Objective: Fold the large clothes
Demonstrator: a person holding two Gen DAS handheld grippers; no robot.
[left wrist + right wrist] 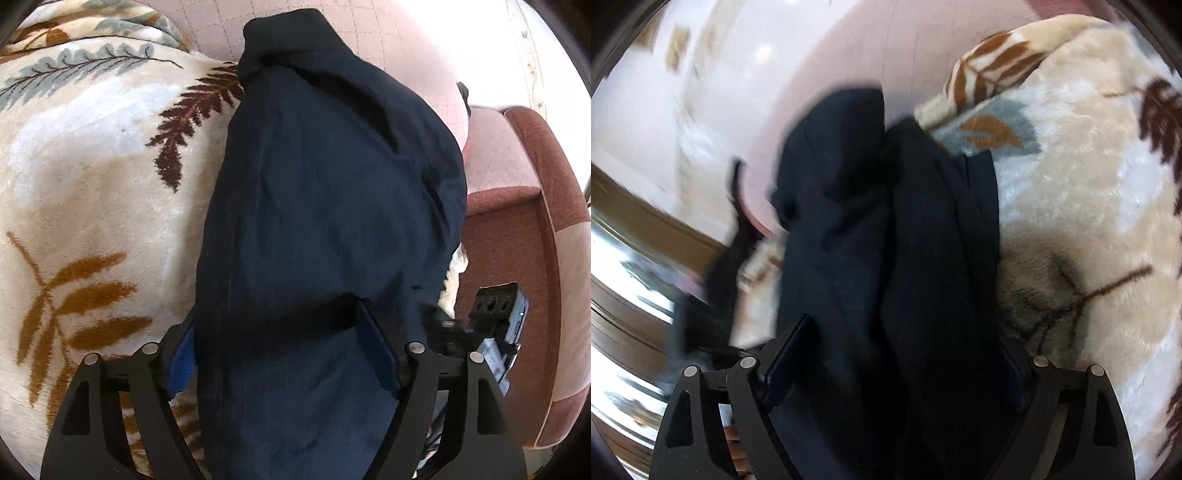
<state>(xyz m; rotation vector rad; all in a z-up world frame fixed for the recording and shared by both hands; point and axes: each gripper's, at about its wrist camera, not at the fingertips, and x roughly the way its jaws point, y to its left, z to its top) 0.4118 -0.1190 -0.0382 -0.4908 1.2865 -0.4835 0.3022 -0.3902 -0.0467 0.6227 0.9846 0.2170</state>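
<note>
A large dark navy garment (325, 192) lies lengthwise over a cream leaf-patterned blanket (85, 177) on a pink sofa. My left gripper (280, 332) stands wide apart with the near end of the garment draped between and over its blue-padded fingers (373, 343). In the right wrist view the same garment (886, 240) fills the middle, bunched in folds, and my right gripper (905, 350) is also spread wide with cloth lying between its fingers (790, 347). That view is motion-blurred. The fingertips of both are partly hidden by cloth.
The pink quilted sofa back (388, 48) rises behind, with a brown armrest (546, 206) at the right. My other gripper's body (495, 321) shows beside the garment. The blanket (1089, 221) covers the seat; floor and furniture (624, 295) blur at the left.
</note>
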